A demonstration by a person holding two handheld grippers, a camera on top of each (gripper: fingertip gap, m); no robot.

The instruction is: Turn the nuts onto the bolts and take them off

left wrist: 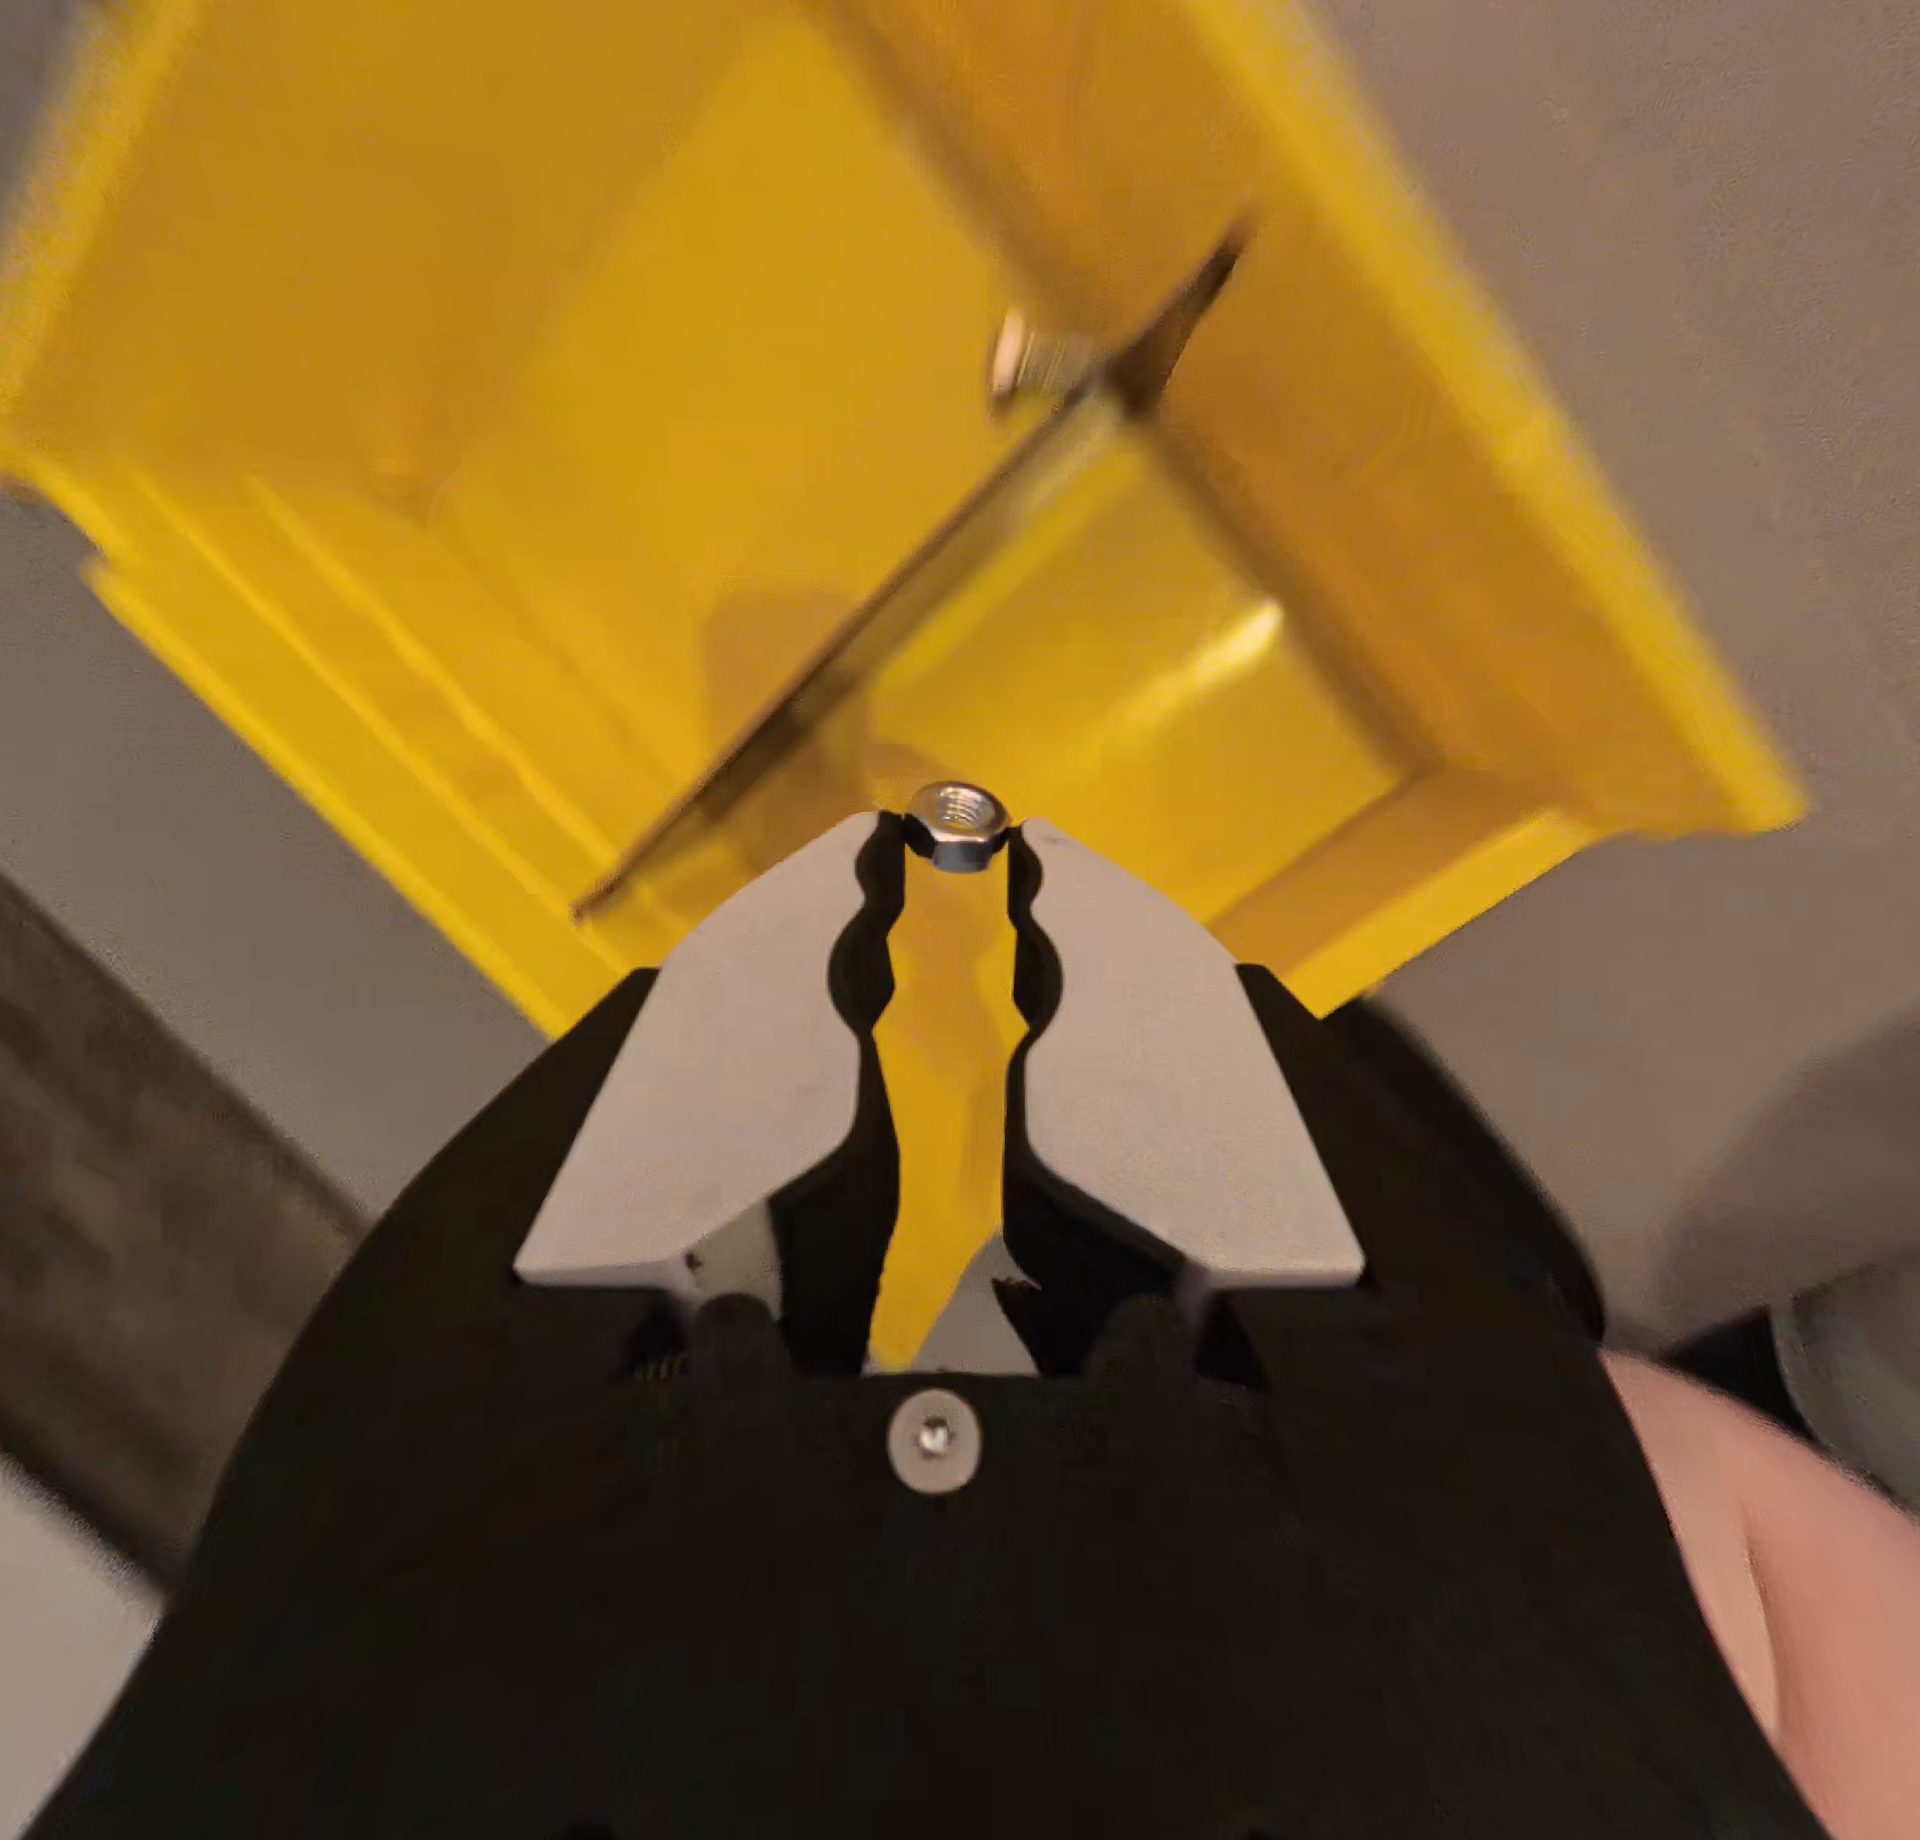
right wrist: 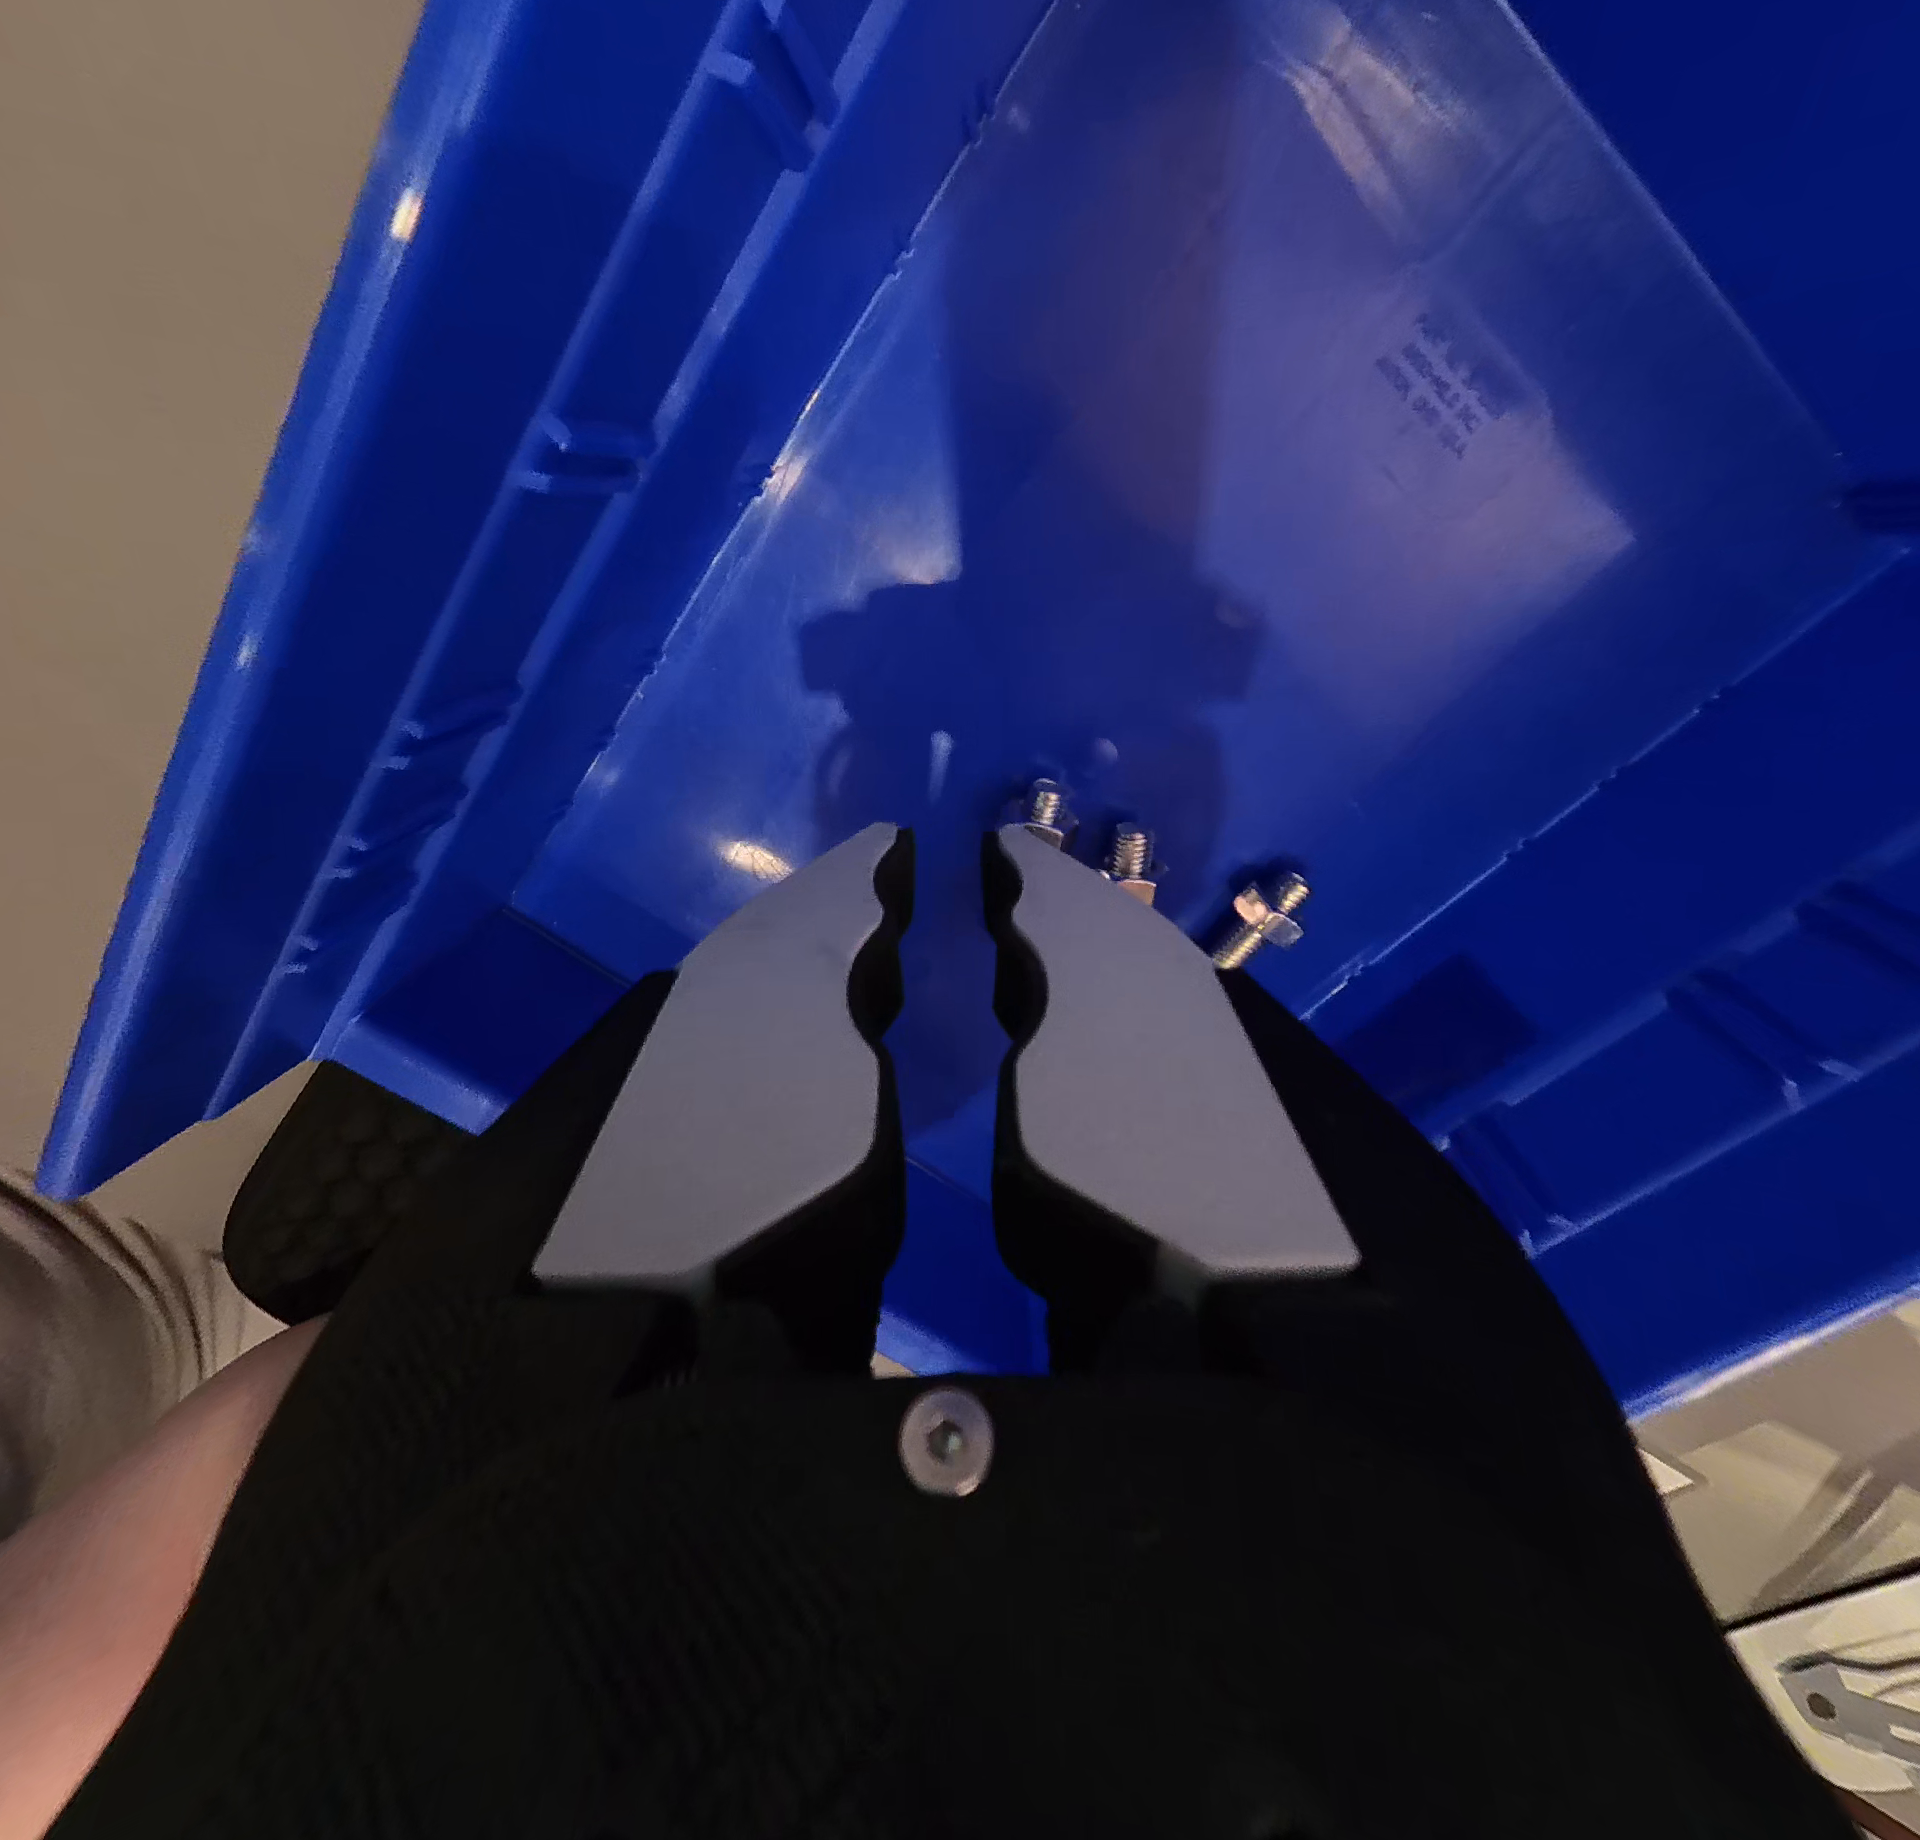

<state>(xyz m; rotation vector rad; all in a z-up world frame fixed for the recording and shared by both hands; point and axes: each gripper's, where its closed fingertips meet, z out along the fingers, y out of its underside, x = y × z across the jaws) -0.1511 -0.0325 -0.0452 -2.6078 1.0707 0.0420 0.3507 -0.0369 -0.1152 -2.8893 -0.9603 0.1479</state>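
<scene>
In the left wrist view, my left gripper (left wrist: 952, 826) is shut on a small silver hex nut (left wrist: 952, 828), held at the fingertips above a yellow bin (left wrist: 582, 356). A blurred silver bolt (left wrist: 1029, 362) lies in the bin beside its dark divider (left wrist: 883, 637). In the right wrist view, my right gripper (right wrist: 948, 838) is open by a narrow gap and empty, down inside a blue bin (right wrist: 1299, 388). Three silver bolts with nuts on them lie on the bin floor just right of the right fingertip: one (right wrist: 1042, 811), one (right wrist: 1132, 855) and one (right wrist: 1259, 920).
The yellow bin sits on a grey surface (left wrist: 1662, 440); a person's hand (left wrist: 1787, 1582) shows at the lower right. The blue bin's ribbed wall (right wrist: 582, 419) rises to the left. A sleeve and arm (right wrist: 94, 1302) show at the lower left, papers (right wrist: 1808, 1676) at the lower right. My right tips are about 45 cm from the blurred silver bolt (left wrist: 1029, 362), my left tips only 12 cm.
</scene>
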